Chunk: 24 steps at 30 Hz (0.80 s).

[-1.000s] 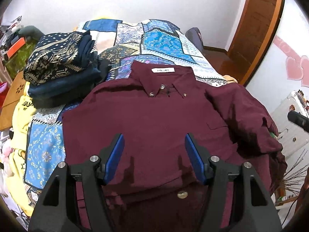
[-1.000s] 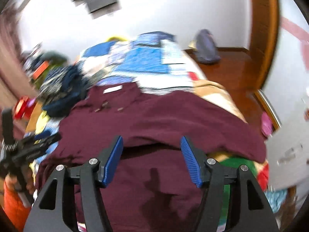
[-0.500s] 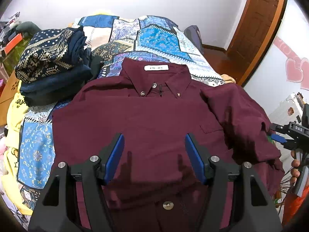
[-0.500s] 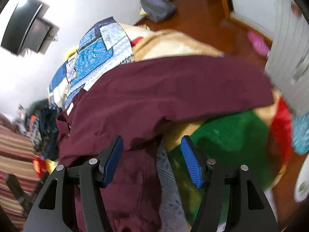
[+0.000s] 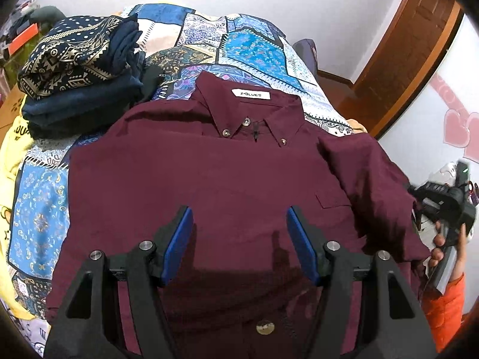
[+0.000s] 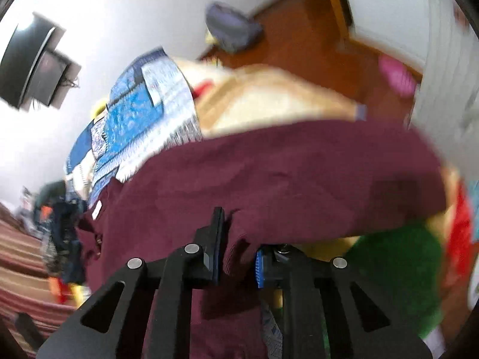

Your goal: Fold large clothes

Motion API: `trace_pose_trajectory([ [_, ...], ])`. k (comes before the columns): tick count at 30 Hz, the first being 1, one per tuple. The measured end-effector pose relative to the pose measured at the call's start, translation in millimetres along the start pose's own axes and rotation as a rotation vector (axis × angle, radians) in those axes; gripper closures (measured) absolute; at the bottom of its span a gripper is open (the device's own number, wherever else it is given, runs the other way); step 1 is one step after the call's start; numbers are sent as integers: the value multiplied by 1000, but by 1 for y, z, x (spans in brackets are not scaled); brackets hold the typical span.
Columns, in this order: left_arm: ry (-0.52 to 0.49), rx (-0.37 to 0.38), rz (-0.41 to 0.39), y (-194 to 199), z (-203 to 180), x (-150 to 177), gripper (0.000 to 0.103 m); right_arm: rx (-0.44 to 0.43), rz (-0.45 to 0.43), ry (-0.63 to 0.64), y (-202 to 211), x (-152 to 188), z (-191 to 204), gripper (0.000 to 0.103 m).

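A maroon button-down shirt (image 5: 215,185) is lying face up across the middle of the left wrist frame, its collar and white label pointing toward the top, spread over a blue patchwork quilt (image 5: 248,45). The left gripper (image 5: 239,239) is hovering above the shirt's lower front in the bottom centre of the frame, its blue-padded fingers (image 5: 179,245) spread wide and holding nothing. At the right edge of the same frame, the right gripper (image 5: 443,206) is sitting against the shirt's sleeve edge, with a hand in an orange cuff behind it. In the blurred right wrist frame, the right gripper (image 6: 236,248) is pinching a fold of the maroon fabric (image 6: 284,173) between its nearly closed fingers at lower centre. A stack of folded dark clothes (image 5: 80,65) is resting in the upper left of the left wrist frame.
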<state>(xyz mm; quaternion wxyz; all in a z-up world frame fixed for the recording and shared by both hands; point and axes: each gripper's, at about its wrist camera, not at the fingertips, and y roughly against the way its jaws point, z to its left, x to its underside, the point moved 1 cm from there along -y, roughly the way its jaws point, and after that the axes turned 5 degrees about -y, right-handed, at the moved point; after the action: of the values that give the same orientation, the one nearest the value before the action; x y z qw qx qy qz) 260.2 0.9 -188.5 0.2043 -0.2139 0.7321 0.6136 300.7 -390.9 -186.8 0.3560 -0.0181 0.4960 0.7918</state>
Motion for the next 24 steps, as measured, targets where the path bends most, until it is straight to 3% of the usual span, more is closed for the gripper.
trace_pose_trajectory([
  [7,17,-2,-35,11,19,-1,39,-48,-194,251,78,0,86,92],
  [10,-4,-56,-75,22,29,0,39,-142,-232,361,107,19,138,92],
  [18,-66,-157,-141,56,68,15,39,-355,-95,535,99,89,247,92],
  [22,-4,-180,-144,69,102,29,35,-374,48,601,61,129,275,92],
  [24,33,-185,-137,72,116,35,35,-339,134,655,34,156,284,91],
])
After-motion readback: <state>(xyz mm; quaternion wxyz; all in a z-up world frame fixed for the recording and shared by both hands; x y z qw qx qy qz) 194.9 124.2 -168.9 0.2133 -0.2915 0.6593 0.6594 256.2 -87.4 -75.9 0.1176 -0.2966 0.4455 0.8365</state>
